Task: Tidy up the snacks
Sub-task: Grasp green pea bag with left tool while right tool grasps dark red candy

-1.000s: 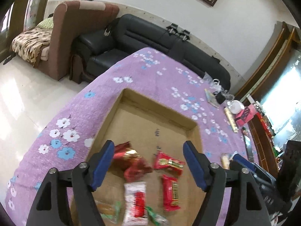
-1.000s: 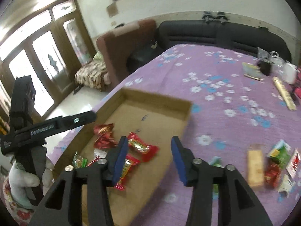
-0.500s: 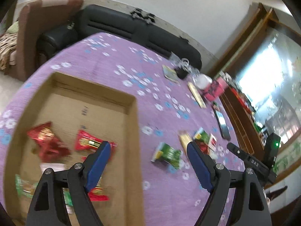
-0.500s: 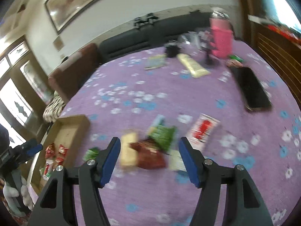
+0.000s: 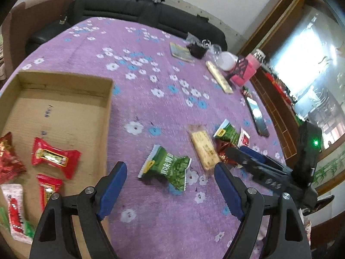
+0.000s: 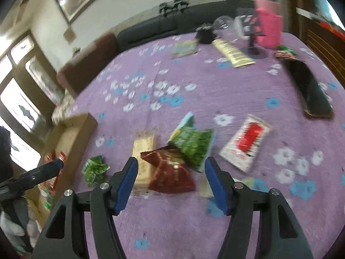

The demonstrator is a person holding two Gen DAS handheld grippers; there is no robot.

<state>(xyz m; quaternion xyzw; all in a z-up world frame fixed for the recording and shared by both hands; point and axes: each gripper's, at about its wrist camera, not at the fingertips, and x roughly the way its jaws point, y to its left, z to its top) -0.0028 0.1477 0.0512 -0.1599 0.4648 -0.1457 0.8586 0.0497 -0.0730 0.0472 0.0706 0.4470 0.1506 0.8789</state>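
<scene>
A purple flowered tablecloth (image 5: 151,99) carries a cardboard box (image 5: 105,116) left of the left jaws, a green snack packet (image 5: 166,166) between them, and a tan bar (image 5: 203,149), phone (image 5: 257,116) and pink bottle (image 5: 248,71) beyond the right jaw.

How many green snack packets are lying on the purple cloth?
2. One green packet lies alone on the cloth, between the cardboard box and the tan bar. The other green packet sits in the pile past that bar. More may be hidden.
</scene>
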